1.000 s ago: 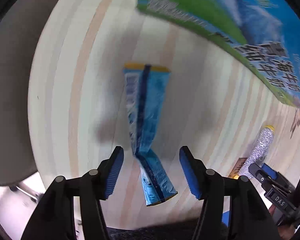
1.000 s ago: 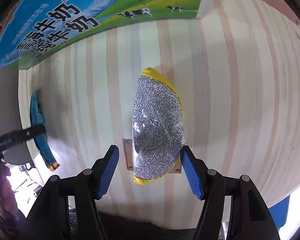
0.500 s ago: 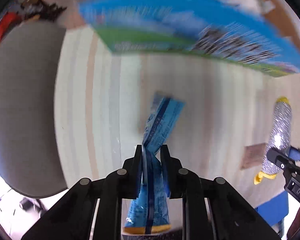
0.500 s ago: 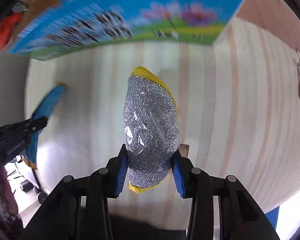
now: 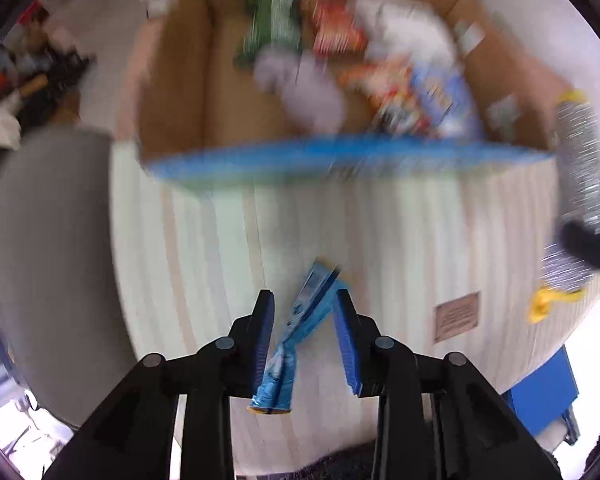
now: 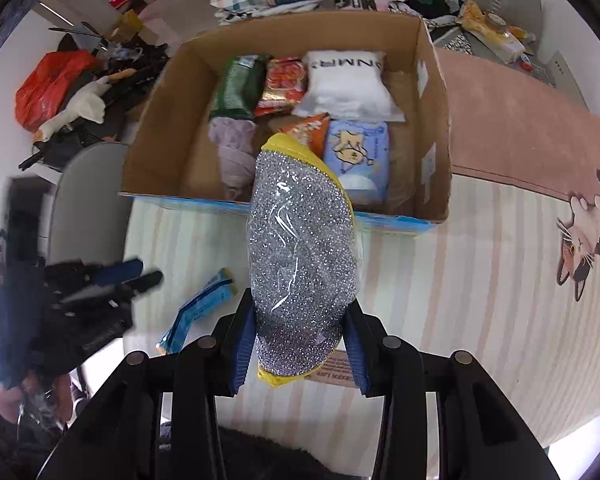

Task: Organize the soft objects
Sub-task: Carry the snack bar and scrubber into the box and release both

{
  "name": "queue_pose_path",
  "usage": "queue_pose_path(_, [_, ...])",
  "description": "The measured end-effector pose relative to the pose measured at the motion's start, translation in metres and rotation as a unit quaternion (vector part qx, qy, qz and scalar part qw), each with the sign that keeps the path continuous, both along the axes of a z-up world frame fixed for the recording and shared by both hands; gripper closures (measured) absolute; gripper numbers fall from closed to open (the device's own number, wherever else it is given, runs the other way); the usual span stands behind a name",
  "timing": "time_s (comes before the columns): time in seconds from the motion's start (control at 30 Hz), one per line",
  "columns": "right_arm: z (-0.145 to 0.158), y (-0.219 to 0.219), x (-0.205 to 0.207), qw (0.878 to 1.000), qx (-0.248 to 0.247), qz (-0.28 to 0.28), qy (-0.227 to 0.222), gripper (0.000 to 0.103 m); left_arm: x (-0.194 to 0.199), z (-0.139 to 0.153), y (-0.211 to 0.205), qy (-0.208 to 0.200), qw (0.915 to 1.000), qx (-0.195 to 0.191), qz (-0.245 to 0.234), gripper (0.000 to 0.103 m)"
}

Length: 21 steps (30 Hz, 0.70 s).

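Observation:
A twisted blue snack packet [image 5: 296,328] hangs between the fingers of my left gripper [image 5: 304,298]. Its jaws are opening and the pads stand apart from the packet. From the right wrist, the same packet [image 6: 198,312] shows low over the striped table beside the blurred left gripper [image 6: 112,284]. My right gripper [image 6: 300,304] is shut on a glittery silver pack with yellow ends [image 6: 300,240], held up in front of the cardboard box [image 6: 160,120]. That silver pack [image 5: 580,168] also appears at the right edge of the left wrist view.
The open box [image 5: 172,92] stands at the table's far edge, with several soft packs, a white pillow bag and a purple cloth inside. A grey chair [image 6: 88,192] sits to the left. A pink cat mat [image 6: 588,240] covers the right side. Clutter lies on the floor behind.
Both grippers closed on their items and rose from the table, bringing the box's inside into view. The left jaws have since parted again around the blue packet.

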State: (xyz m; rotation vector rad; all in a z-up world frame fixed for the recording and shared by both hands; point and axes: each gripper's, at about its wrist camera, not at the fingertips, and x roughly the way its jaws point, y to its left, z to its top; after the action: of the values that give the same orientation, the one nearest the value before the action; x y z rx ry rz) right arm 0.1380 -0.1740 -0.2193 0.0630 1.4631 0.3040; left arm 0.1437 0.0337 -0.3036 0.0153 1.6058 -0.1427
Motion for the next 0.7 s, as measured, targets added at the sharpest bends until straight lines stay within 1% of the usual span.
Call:
queue_pose_path(0.03, [-0.006,-0.003,0.0,1.0,0.003,-0.007,0.008,0.061,-0.002,-0.021,0.001,0.028,0.9995,0.009,-0.008,0.07])
queue_pose_path(0.07, [-0.013,0.004,0.007,1.0,0.006,-0.011,0.017,0.061,-0.005,-0.029,0.004,0.047,0.9986,0.021,-0.008,0.07])
queue_pose_path(0.17, [-0.032,0.002,0.002,0.999,0.005,-0.018,0.038,0.061,-0.014,-0.071,0.001,0.108,0.9938,0.018,-0.018,0.069])
queue_pose_path(0.23, [-0.047,0.002,0.0,0.998,0.004,-0.022,0.053,0.061,-0.017,-0.088,-0.007,0.127,0.991,0.024,-0.034,0.069])
queue_pose_path(0.27, [-0.053,0.002,-0.001,0.998,0.003,-0.024,0.058,0.061,-0.018,-0.092,-0.011,0.122,0.9911,0.038,-0.04,0.068])
queue_pose_path(0.33, [-0.06,0.002,-0.003,0.998,0.0,-0.027,0.064,0.061,-0.016,-0.087,-0.02,0.096,0.9932,0.046,-0.048,0.069])
queue_pose_path(0.37, [-0.062,0.001,-0.004,0.998,-0.002,-0.028,0.064,0.061,-0.016,-0.086,-0.023,0.093,0.9932,0.049,-0.049,0.073])
queue_pose_path(0.4, [-0.064,0.0,-0.005,0.998,-0.003,-0.029,0.064,0.061,-0.016,-0.084,-0.024,0.09,0.9942,0.041,-0.041,0.08])
queue_pose_path(0.43, [-0.063,-0.001,-0.007,0.998,-0.004,-0.029,0.062,0.061,-0.016,-0.08,-0.025,0.085,0.9951,0.034,-0.038,0.085])
queue_pose_path(0.47, [-0.065,-0.001,-0.005,0.998,-0.005,-0.03,0.061,0.061,-0.018,-0.075,-0.025,0.077,0.9957,0.035,-0.038,0.085])
queue_pose_path(0.53, [-0.059,-0.005,-0.009,0.998,-0.006,-0.03,0.056,0.061,-0.02,-0.062,-0.025,0.063,0.9968,0.035,-0.033,0.086])
queue_pose_path(0.6, [-0.051,-0.008,-0.011,0.998,-0.001,-0.032,0.049,0.061,-0.022,-0.044,-0.023,0.047,0.9984,0.021,-0.021,0.086])
queue_pose_path(0.7, [-0.038,-0.011,-0.009,0.999,0.008,-0.034,0.04,0.061,-0.021,-0.003,-0.022,0.018,0.9998,-0.007,-0.004,0.086])
